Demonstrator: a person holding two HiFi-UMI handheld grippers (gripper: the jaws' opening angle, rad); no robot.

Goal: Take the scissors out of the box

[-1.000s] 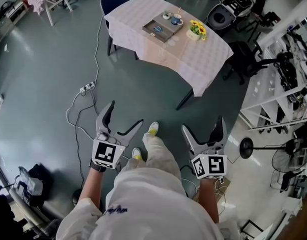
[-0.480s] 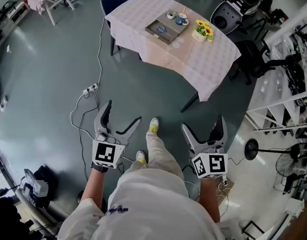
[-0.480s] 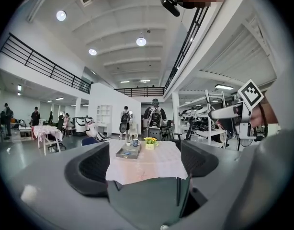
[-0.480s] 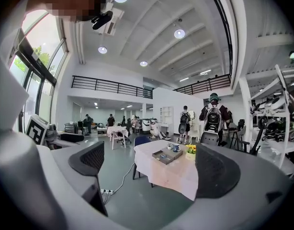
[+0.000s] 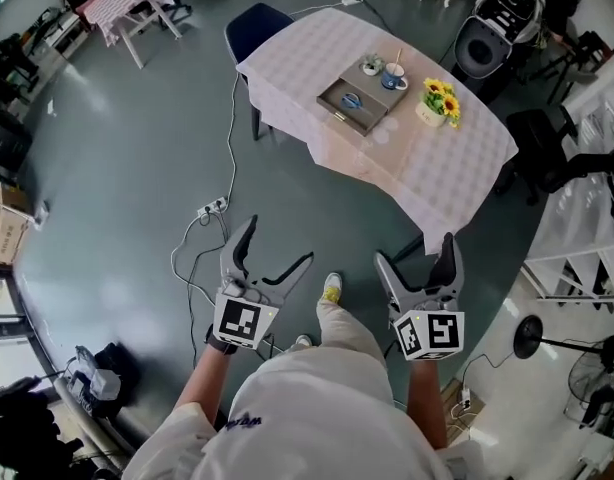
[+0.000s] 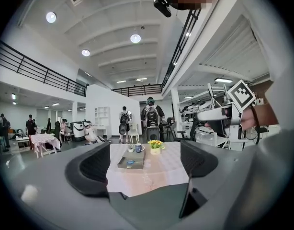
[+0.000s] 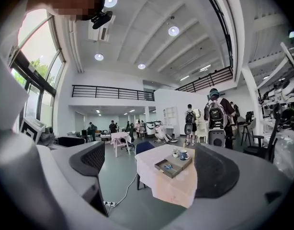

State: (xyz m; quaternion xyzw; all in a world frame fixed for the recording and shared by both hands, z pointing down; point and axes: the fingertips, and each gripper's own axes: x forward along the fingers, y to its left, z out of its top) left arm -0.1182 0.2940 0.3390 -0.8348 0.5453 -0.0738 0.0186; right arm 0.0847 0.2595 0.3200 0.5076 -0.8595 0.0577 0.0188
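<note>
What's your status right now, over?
Left gripper open, empty. Right gripper open, empty. Scissors lying in box on table, untouched. Table out of reach across floor.

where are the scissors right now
In the head view the scissors lie inside the grey box on the table ahead, near the mug, left of the sunflowers.

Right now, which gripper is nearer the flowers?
Right. The right gripper stands almost straight back from the flowers; the left gripper is farther, off to their left.
</note>
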